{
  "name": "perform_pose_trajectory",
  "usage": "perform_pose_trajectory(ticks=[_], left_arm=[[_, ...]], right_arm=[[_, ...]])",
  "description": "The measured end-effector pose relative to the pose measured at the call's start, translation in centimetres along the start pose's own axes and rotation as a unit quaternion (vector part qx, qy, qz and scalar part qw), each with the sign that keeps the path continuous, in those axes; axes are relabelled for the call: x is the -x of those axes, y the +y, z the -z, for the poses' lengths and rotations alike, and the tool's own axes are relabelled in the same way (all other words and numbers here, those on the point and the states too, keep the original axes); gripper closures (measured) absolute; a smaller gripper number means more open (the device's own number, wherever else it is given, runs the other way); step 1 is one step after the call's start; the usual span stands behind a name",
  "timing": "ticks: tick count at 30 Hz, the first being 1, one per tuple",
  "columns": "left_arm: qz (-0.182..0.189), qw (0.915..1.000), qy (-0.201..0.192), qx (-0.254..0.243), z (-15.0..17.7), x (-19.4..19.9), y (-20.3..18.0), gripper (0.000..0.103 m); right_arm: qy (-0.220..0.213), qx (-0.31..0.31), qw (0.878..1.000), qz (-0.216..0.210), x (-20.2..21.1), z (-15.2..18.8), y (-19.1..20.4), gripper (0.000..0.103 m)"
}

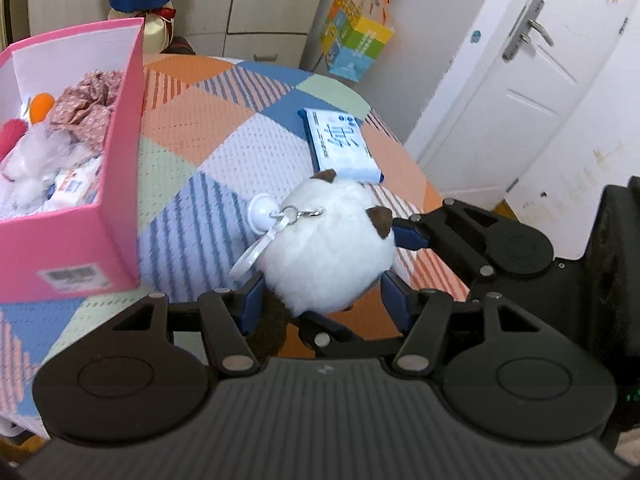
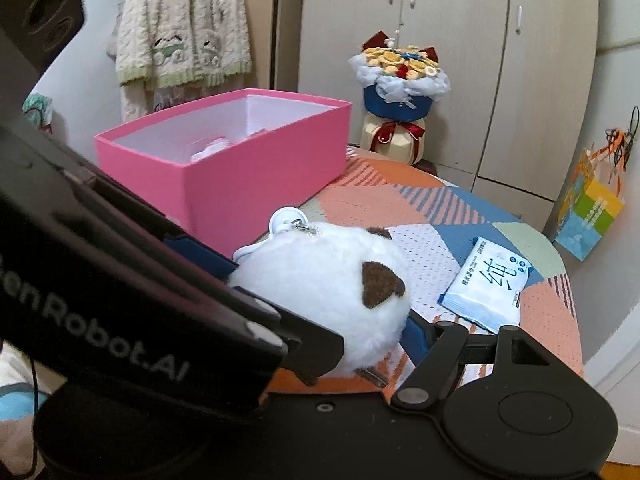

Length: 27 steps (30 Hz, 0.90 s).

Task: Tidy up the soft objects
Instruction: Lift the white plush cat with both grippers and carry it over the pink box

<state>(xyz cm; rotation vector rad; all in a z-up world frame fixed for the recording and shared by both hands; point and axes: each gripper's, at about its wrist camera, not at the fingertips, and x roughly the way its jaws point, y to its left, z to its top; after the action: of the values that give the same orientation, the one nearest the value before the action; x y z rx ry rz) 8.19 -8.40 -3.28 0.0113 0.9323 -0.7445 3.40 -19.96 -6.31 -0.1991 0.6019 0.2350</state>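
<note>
Patchwork quilt [image 1: 224, 128], pink cardboard box [image 1: 120, 216] alongside. Left gripper [image 1: 320, 292] and right gripper [image 2: 320, 300] both clamp round white plush toy [image 1: 328, 248].

Soft, even indoor light, no hard shadows; strong fisheye bending at the edges, corners dark, slight overall softness.

A home, probably a bedroom: beige wardrobe cupboards [image 2: 448, 60] stand behind the patchwork-covered tabletop [image 2: 440, 216], beside a hanging cream knitted cardigan [image 2: 180, 28].
</note>
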Motion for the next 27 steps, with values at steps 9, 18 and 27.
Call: perform_pose_trajectory(ticks=[9,18,27], left_arm=[[-0.012,0.9994,-0.022,-0.025,0.9,8.0,0.2,0.048],[-0.053,0.9941,-0.084,-0.044,-0.2,13.1,1.8,0.052],[-0.085,0.988,-0.127,-0.02,-3.8,15.6,6.9,0.052]], right_arm=[[-0.046,0.052,0.996,-0.048,4.4,-2.9,3.7,0.026],[-0.097,0.076,0.99,-0.068,5.2,-7.4,6.0,0.025],[-0.126,0.068,0.985,-0.093,1.5,-13.3,7.9,0.025]])
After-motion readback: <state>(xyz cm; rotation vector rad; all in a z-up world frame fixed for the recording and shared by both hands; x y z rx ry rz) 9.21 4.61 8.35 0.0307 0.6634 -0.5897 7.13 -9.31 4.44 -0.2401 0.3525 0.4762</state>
